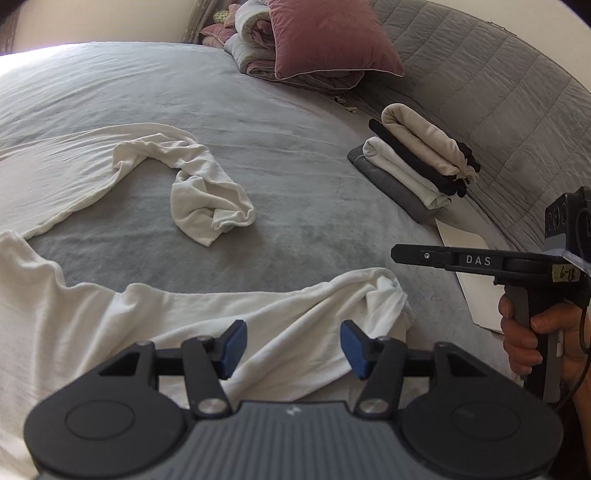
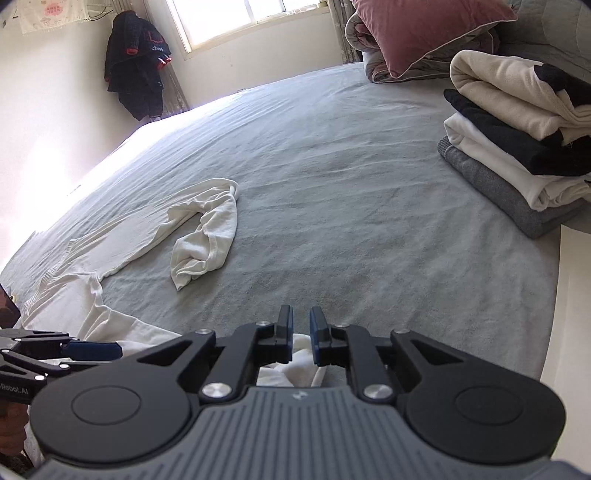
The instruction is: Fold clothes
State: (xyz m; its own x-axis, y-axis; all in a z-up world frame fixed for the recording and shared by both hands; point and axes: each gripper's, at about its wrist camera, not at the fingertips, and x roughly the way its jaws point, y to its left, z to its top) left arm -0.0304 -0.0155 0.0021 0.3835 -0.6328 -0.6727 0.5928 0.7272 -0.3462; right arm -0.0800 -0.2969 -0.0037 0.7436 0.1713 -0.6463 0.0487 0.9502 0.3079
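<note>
While both hand-held grippers, left [image 1: 293,347] and right [image 2: 301,339], are released, the shirt [image 1: 110,325] sleeve [image 1: 210,195] stays bunched; creases could be folded in.

Wide bed under a grey blanket [image 2: 351,155], grey quilted headboard [image 1: 498,85], mauve pillow [image 1: 325,37] on a rolled duvet [image 1: 251,48], bright window [image 2: 236,18] flooding the far edge with glare, cream walls [image 2: 62,74], dark jacket [image 2: 136,62] hanging in the corner
</note>
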